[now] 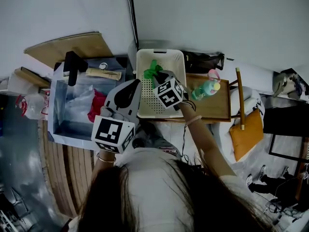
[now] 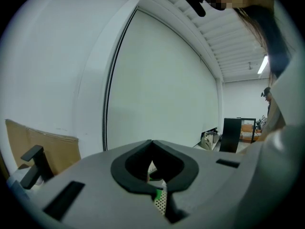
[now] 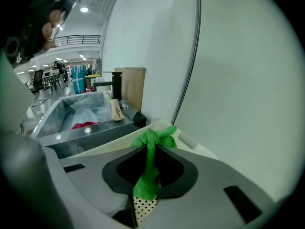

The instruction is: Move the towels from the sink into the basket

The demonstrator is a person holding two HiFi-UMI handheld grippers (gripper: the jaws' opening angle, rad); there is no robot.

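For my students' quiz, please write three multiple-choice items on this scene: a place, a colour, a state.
1. The green towel is: A on the floor; B over the basket; C on a shelf.
2. The bright towel in the sink is: A blue; B red; C yellow.
3. The left tongs are: A shut, empty; B wide open; C gripping a towel.
Key: 1 B, the right tongs hold it above the basket; 2 B, it shows red in the head view; 3 A, their tips meet with nothing between.
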